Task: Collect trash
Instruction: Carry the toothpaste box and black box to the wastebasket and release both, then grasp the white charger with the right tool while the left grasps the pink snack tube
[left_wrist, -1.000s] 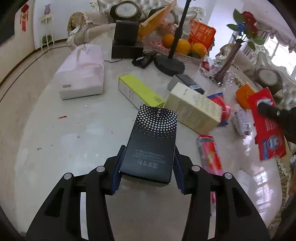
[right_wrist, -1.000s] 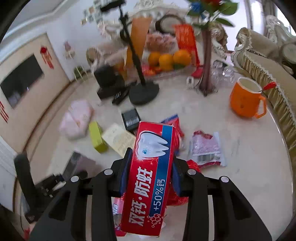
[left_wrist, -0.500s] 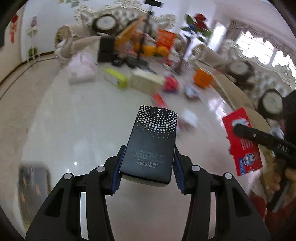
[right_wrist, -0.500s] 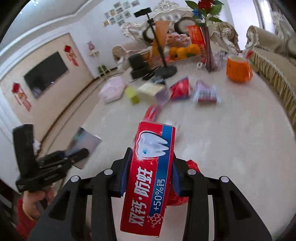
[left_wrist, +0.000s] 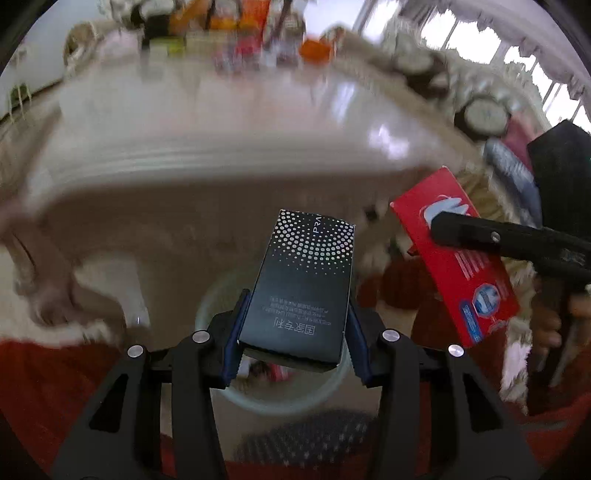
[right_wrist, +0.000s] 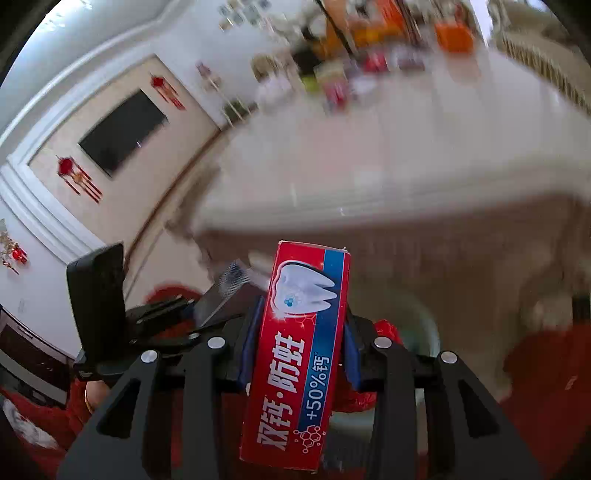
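The left gripper (left_wrist: 295, 345) is clamped on the black dotted box (left_wrist: 301, 291) and the right gripper (right_wrist: 297, 349) on the red toothpaste box (right_wrist: 295, 354), each carried off the near table edge above what looks like a pale bin (left_wrist: 325, 391) (blurred), presumably for dropping.

Daylight, bright: windows (left_wrist: 524, 48) at upper right of the left wrist view blown out to white. Glare patches on the glossy tabletop (left_wrist: 229, 122), upper centre. Heavy motion blur across the background in both views; clutter along the top edge smeared to colour streaks. Sharp: black box (left_wrist: 303, 291), red toothpaste box (right_wrist: 299, 354), and the fingers (left_wrist: 236, 336). Fisheye bending and dark vignette at all corners.
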